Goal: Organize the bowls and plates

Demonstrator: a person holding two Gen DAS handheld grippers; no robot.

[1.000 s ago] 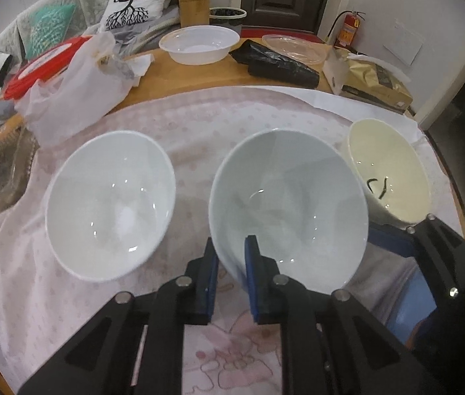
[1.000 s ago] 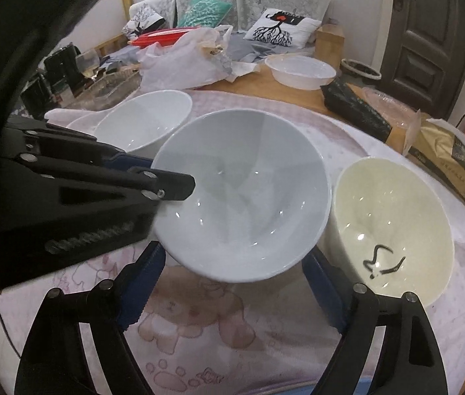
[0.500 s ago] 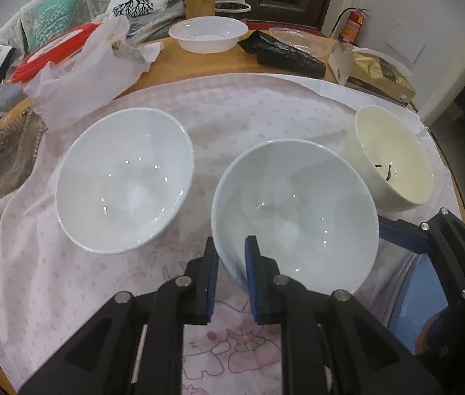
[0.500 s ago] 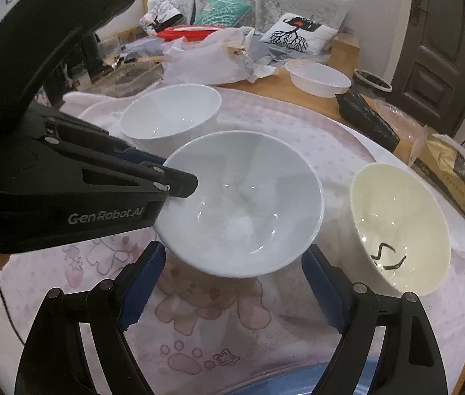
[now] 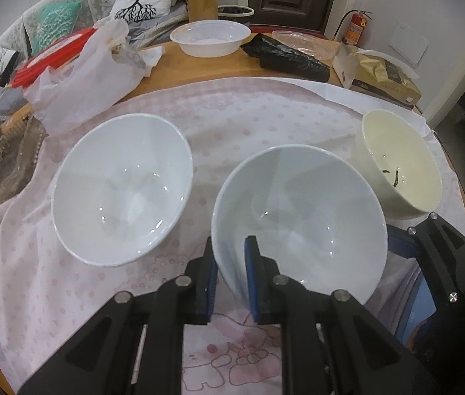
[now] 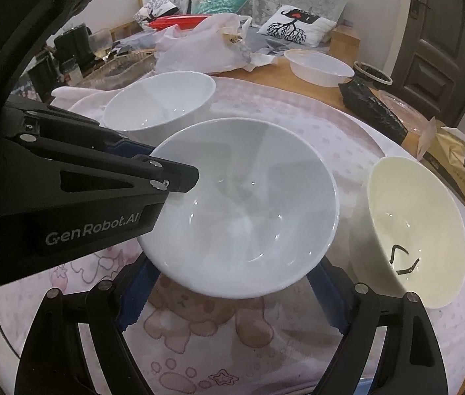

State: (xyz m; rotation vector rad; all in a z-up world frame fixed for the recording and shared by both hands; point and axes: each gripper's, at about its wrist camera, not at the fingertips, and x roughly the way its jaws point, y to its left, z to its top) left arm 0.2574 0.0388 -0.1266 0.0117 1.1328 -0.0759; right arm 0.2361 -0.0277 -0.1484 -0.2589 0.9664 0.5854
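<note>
The left gripper (image 5: 229,275) was clamped on the near rim of the middle white bowl (image 5: 301,217), between a second white bowl (image 5: 120,187) on the left and a cream bowl (image 5: 403,161) on the right, all over the pink cloth (image 5: 248,115). The right gripper (image 6: 232,296) stood wide apart beneath it. Its neighbour read "GenRobot.AI".

Two white bowls (image 5: 122,191) (image 5: 298,217) are showing a glossy, smooth glazed finish, catching small light glints. A cream bowl (image 5: 403,161) is looking equally glossy. A soft matt cloth (image 5: 248,112), pink-dotted, is covering a smooth wooden table (image 5: 206,65). The grippers' black arms are looking like matt plastic, with ridged blue pads (image 6: 133,296).
</note>
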